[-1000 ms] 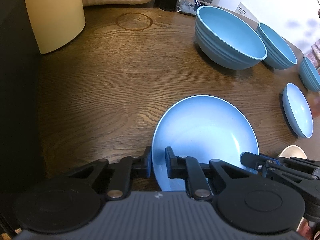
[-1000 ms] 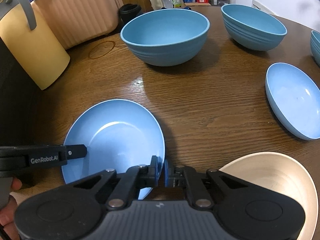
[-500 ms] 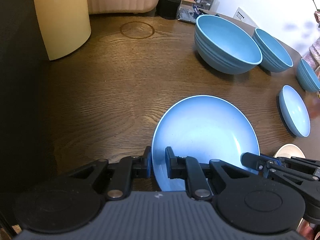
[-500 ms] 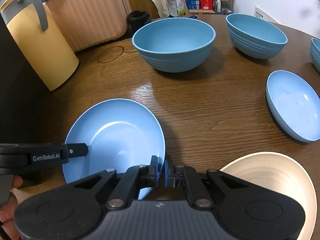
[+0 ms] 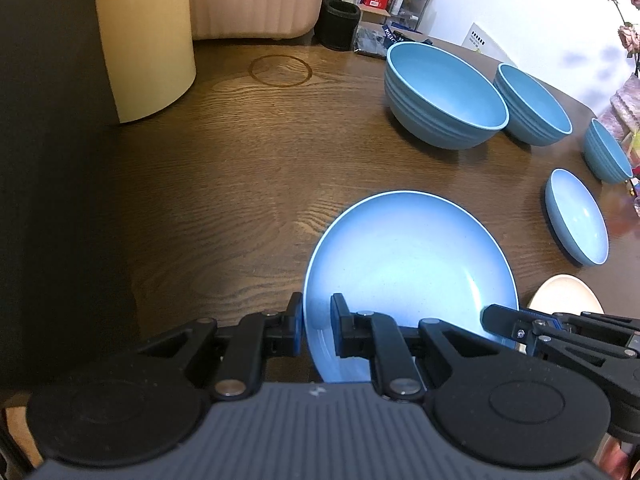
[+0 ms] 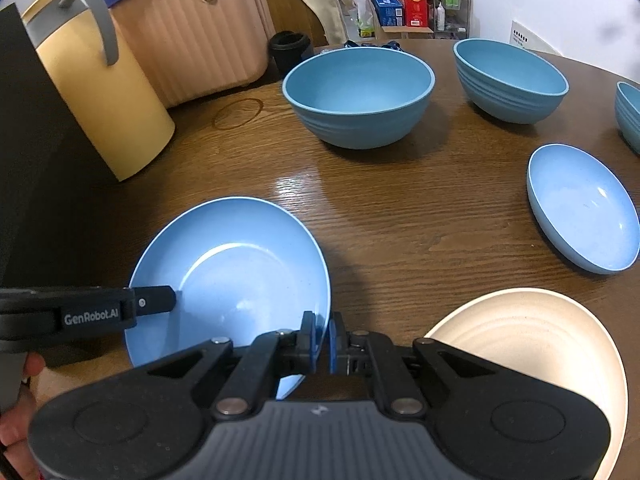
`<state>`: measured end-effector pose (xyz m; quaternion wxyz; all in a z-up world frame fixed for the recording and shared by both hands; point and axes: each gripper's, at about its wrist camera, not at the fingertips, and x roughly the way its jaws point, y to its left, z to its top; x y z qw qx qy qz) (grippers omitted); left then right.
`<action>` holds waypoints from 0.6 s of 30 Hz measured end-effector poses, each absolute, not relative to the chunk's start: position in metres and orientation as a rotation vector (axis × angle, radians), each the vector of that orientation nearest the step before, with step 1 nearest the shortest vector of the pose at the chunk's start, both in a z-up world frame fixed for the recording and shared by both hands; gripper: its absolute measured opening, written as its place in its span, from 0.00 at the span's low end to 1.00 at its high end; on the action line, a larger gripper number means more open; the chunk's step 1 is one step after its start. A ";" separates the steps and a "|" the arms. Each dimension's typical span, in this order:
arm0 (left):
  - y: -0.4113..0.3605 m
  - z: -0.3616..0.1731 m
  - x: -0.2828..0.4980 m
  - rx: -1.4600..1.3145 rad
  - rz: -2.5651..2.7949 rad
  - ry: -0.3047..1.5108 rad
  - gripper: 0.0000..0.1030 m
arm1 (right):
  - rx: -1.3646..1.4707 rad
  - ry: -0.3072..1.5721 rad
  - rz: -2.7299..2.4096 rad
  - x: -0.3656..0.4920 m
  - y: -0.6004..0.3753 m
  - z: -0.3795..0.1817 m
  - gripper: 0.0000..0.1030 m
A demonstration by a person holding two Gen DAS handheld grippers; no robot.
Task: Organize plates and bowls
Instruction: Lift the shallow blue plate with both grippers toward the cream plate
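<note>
A: Where is the blue plate (image 5: 408, 256) found, and how is it held?

B: It is seen at the near edge of the worktop (image 5: 240, 160), gripped from both sides. The left gripper (image 5: 316, 326) is closed down on the near-left rim, one finger under and one over the lip. The right gripper (image 6: 320, 340) is pinched on the opposite rim, its jaws nearly together with only the thin lip between them. Whether the plate is lifted clear of the wood cannot be told for certain.

A: How is it expected to handle?

B: It is judged to be light and stiff, probably a plastic or fibre ware, with a smooth, slightly glossy surface. Some slipping at the pads is to be feared, since so little of the rim is taken. A hold on the raised lip, at two opposed points, is thought best, so that tilting is resisted.

A: What lies nearby?

B: A cream plate (image 6: 540, 344) is seen just beside it on the right. A smaller blue dish (image 6: 584, 208) lies further off, and a large blue bowl (image 6: 360, 96), a medium blue bowl (image 6: 512, 80) and a further bowl (image 5: 606, 152) stand in a row at the back. A yellow jug (image 6: 100, 92) stands at the far left.
</note>
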<state>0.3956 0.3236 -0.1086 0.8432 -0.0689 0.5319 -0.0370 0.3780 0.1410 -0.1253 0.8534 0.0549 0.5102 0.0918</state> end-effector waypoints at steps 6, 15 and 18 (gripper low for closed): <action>0.326 -0.101 0.379 -0.138 -0.082 1.115 0.14 | 0.087 1.057 0.199 0.364 0.146 -0.117 0.06; 0.329 -0.085 0.352 -0.126 -0.099 1.096 0.14 | 0.090 1.045 0.201 0.338 0.149 -0.103 0.06; 0.328 -0.079 0.341 -0.119 -0.106 1.087 0.14 | 0.088 1.040 0.200 0.327 0.149 -0.097 0.06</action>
